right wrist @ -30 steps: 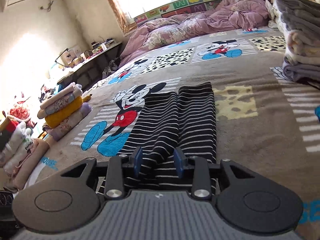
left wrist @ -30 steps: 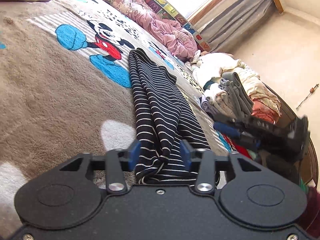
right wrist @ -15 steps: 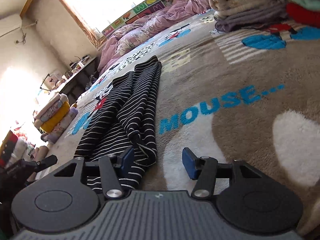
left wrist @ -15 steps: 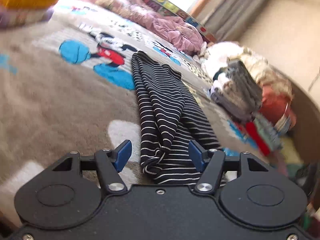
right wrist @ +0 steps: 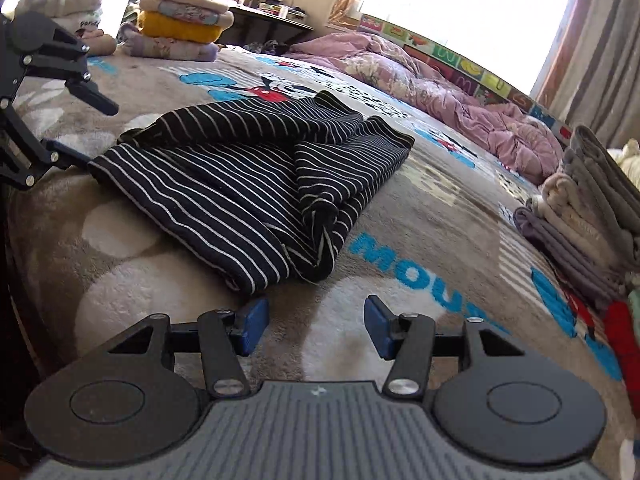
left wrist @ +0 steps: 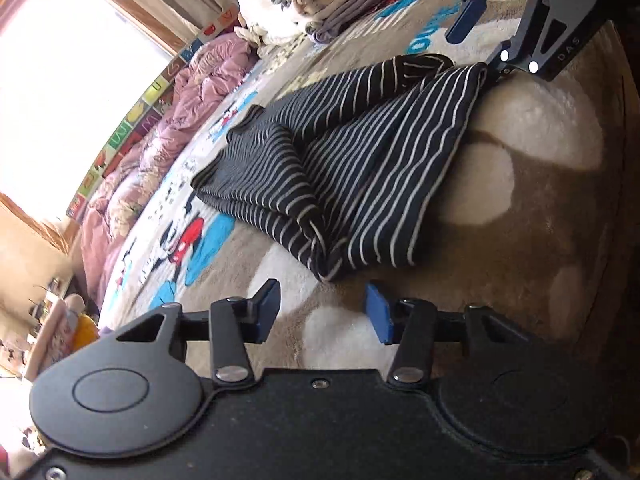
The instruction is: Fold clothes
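Observation:
A black garment with thin white stripes (left wrist: 360, 168) lies folded lengthwise and rumpled on the brown Mickey Mouse blanket (left wrist: 520, 240). My left gripper (left wrist: 322, 316) sits just short of one end of it. Its jaws are closing, with only blanket between the blue pads (left wrist: 268, 312). My right gripper (right wrist: 314, 326) stands open just short of the other end of the garment (right wrist: 256, 184), with nothing between its pads. Each gripper shows in the other's view: the right gripper (left wrist: 478, 46) at the top right, the left gripper (right wrist: 80, 126) at the left edge.
A stack of folded grey and beige clothes (right wrist: 592, 208) stands to the right, and a yellow and pastel stack (right wrist: 180, 28) at the far left. A crumpled pink quilt (right wrist: 420, 76) lies under the bright window. A dark desk (right wrist: 272, 20) stands behind the bed.
Both grippers held the striped garment a second ago and have let go. Both have rolled and drawn back, so the garment now lies free ahead of each.

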`<state>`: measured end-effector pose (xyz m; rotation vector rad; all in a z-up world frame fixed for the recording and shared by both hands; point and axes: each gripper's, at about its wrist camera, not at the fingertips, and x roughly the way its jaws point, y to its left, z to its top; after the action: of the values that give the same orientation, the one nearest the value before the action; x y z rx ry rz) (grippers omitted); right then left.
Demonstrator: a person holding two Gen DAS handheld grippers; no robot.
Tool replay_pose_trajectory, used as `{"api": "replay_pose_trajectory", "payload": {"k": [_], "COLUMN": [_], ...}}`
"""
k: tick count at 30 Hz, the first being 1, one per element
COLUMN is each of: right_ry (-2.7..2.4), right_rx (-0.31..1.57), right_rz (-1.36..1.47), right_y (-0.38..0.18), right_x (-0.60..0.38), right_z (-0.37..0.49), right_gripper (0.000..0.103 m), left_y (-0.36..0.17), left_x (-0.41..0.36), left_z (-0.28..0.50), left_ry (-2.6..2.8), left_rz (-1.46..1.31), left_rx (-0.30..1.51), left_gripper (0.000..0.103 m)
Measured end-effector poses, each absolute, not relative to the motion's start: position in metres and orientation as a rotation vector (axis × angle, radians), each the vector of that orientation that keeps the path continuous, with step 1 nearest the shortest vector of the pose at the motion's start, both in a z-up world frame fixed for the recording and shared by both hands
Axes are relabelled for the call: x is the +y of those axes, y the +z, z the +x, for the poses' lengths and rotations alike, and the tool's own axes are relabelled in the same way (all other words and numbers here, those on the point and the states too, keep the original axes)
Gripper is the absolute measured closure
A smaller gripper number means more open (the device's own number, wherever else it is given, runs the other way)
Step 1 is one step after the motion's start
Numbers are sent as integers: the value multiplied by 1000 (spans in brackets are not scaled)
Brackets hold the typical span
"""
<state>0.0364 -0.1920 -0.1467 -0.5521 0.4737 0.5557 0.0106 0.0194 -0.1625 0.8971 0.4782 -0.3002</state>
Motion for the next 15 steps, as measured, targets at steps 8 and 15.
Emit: {"api": "replay_pose_trajectory", "payload": {"k": [8,15], "right_ry": [639,694], "right_rx": [373,349], "right_rz": [-628,-602], "right_y": [-147,-147], "right_x": [-188,-186], "right_z": [48,44], "right_gripper": [55,83], "left_y": [-172,-161], "left_x": [15,14], "left_z": [13,16], "left_ry": [-268,-248], "left_rz": [884,750], "left_rx": [375,396], "left_gripper": [68,90]}}
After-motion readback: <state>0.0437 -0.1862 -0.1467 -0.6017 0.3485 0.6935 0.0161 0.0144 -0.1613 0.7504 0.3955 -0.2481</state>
